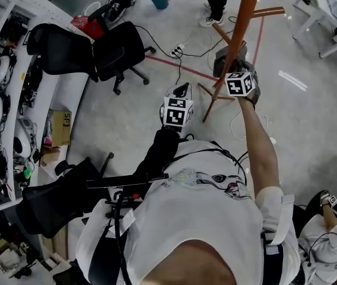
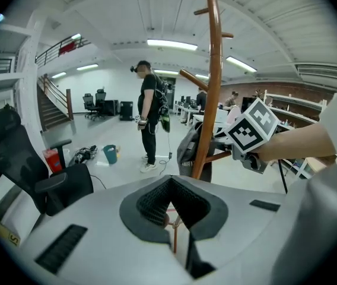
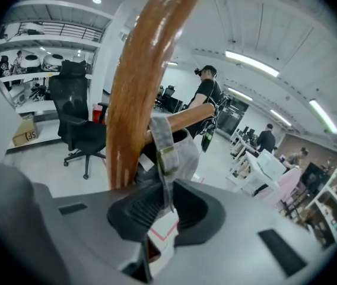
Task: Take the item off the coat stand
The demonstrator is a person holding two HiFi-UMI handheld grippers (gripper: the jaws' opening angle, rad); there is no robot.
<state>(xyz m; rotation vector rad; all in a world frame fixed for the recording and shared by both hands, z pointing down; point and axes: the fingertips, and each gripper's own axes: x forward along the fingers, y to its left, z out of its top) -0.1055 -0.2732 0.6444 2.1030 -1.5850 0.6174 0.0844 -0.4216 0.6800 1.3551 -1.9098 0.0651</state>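
Black office chairs [image 1: 118,52] stand on grey floor [image 1: 142,103] beside white shelving [image 1: 13,40] under strip lights [image 2: 171,43].

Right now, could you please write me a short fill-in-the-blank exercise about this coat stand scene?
1. The right gripper is shut on a grey ____ of the hanging item.
2. The coat stand has a pole made of ____.
3. The left gripper holds ____.
Missing words: strap; wood; nothing.
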